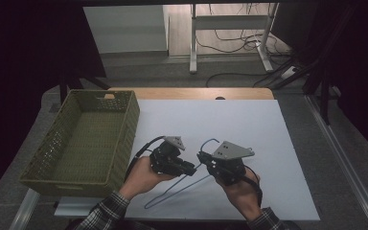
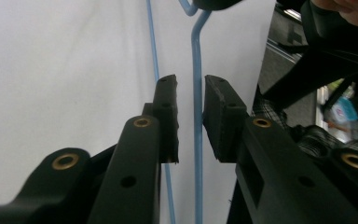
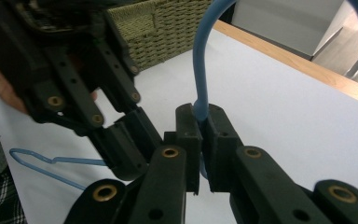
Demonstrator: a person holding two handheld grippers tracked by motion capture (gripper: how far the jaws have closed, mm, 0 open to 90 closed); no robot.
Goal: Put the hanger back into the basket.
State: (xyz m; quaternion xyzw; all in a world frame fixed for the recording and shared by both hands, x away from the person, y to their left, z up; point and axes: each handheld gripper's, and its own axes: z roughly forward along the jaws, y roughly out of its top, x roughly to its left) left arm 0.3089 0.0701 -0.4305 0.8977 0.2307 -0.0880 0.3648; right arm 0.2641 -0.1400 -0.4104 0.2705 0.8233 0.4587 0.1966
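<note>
A blue wire hanger [image 1: 170,194] lies low over the white table cover [image 1: 249,129]. My right gripper [image 1: 202,157] is shut on its neck just below the hook [image 1: 210,141]. In the right gripper view the jaws [image 3: 200,135] pinch the wire, and the hook [image 3: 198,60] curves up above them. My left gripper [image 1: 191,170] faces the right one from the left, close to it. Its jaws [image 2: 191,116] stand slightly apart around a straight run of the hanger wire [image 2: 197,60], with a small gap at each pad. The left gripper [image 3: 121,149] also appears in the right gripper view.
An olive woven basket [image 1: 130,122] stands at the table's left side, seen also behind the left gripper [image 3: 168,28]. A wooden table edge [image 1: 191,93] runs along the back. Beyond it are a metal frame and floor cables [image 1: 230,43].
</note>
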